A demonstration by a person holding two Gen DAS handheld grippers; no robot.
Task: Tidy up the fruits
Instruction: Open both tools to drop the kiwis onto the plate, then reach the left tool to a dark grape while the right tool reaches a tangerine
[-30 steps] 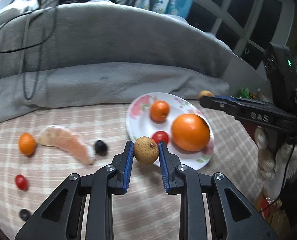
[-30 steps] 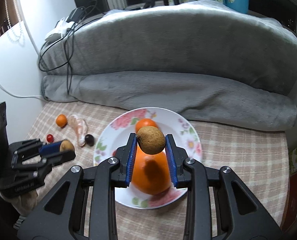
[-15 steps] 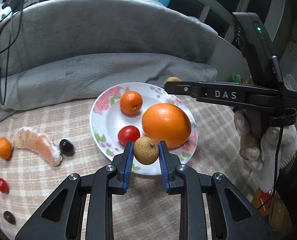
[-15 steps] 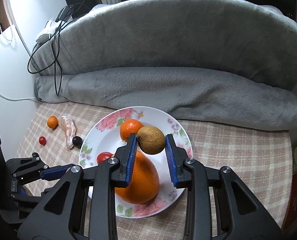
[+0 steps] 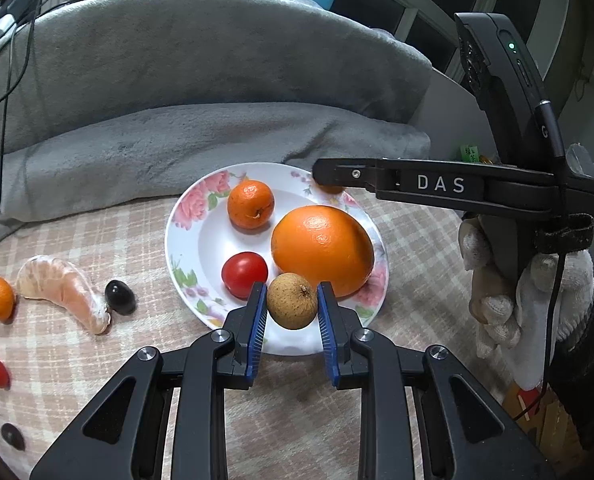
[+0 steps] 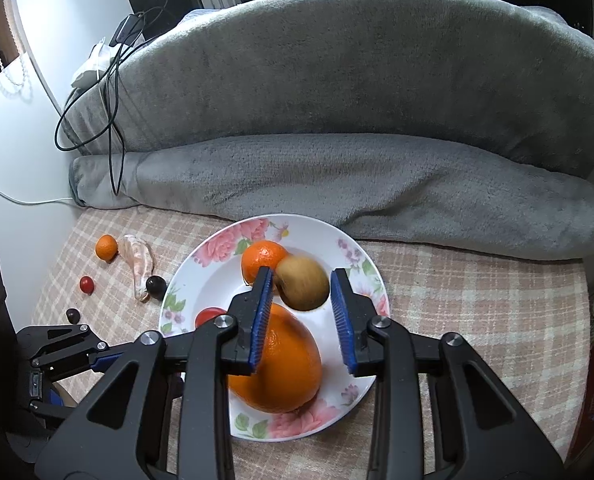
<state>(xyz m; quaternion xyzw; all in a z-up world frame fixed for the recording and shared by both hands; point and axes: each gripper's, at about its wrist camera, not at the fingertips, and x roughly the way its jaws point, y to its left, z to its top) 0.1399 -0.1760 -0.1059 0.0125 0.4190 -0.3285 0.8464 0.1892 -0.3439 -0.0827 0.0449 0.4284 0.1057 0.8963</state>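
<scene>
Clamped between the blue pads of the left gripper (image 5: pixel 292 312), a small round brown fruit (image 5: pixel 292 301) is held just above the near rim of the white floral plate (image 5: pixel 185 216), beside the large orange (image 5: pixel 323 250). Over the same plate, the right gripper's (image 6: pixel 302 312) jaws are opening; a second brown fruit (image 6: pixel 303 283), blurred, is seen loose between them, apparently being dropped. Placing is the step in hand. Next, a free spot on the plate must be found before the left fruit is released.
</scene>
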